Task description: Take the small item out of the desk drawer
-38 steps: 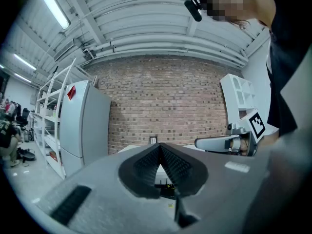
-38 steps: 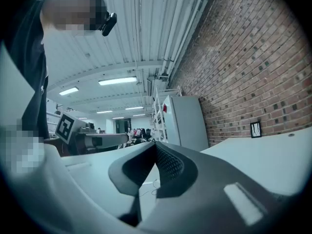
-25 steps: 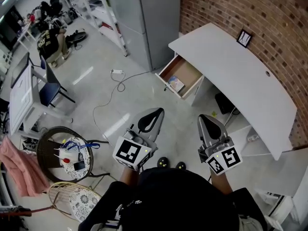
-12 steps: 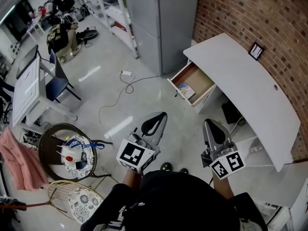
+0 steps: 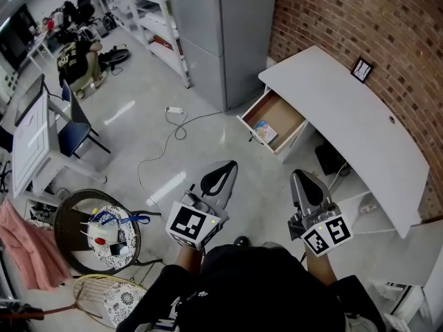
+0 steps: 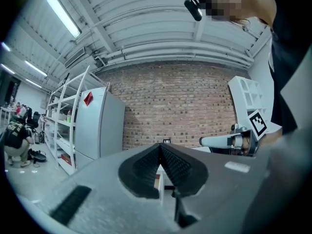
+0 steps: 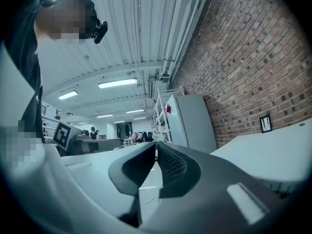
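In the head view a white desk (image 5: 346, 116) stands along the brick wall, its wooden drawer (image 5: 274, 122) pulled open. A small light-blue item (image 5: 265, 130) lies inside the drawer near its front. My left gripper (image 5: 227, 165) and right gripper (image 5: 301, 176) are held level in front of me, well short of the drawer. Both are shut with nothing between the jaws. In the left gripper view the left gripper (image 6: 160, 147) points at the brick wall. The right gripper (image 7: 156, 144) shows its jaws together, with the desk top (image 7: 263, 152) at its right.
A grey cabinet (image 5: 232, 26) stands left of the desk. A white cable with a plug (image 5: 169, 126) trails over the floor. At lower left are a round wire table (image 5: 93, 227) with small things and a racket (image 5: 104, 292). A person (image 5: 73, 57) crouches far back left.
The desk and open drawer have shifted in the head view as I moved across the floor. Both grippers stay level and shut before me.
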### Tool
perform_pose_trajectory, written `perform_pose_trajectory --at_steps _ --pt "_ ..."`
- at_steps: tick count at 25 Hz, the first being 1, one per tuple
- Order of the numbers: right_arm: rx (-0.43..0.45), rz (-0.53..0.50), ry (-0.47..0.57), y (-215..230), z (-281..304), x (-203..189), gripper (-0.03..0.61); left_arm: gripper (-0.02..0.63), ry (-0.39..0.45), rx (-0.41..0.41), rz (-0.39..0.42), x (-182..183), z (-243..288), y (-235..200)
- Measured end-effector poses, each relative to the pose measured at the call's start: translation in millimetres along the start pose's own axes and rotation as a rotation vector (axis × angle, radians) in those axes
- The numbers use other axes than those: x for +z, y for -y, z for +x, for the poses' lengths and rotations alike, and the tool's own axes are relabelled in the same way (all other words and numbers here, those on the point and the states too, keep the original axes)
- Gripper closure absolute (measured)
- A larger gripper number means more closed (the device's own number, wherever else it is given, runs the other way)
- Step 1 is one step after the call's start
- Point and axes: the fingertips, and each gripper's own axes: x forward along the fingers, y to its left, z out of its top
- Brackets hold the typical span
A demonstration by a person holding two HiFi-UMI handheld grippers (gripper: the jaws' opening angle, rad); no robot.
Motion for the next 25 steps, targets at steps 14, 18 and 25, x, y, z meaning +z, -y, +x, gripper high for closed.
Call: perform_pose_trajectory --at_steps 14,18,25 --pt "-0.055 0.025 -0.015 26.0 16.4 -2.1 0.572 0.615 -0.013 -0.033 -0.015 -5.4 21.4 -18.2" --pt "-0.058 0.033 -0.012 42.7 28.1 -2.3 0.572 0.615 -0.017 -0.025 -0.026 -7.1 34.8 -28.3" --pt "-0.080 0.056 -0.012 78.2 53.0 -5.7 0.572 0.615 -0.041 -0.016 -0.012 -14.6 61.7 -53.6"
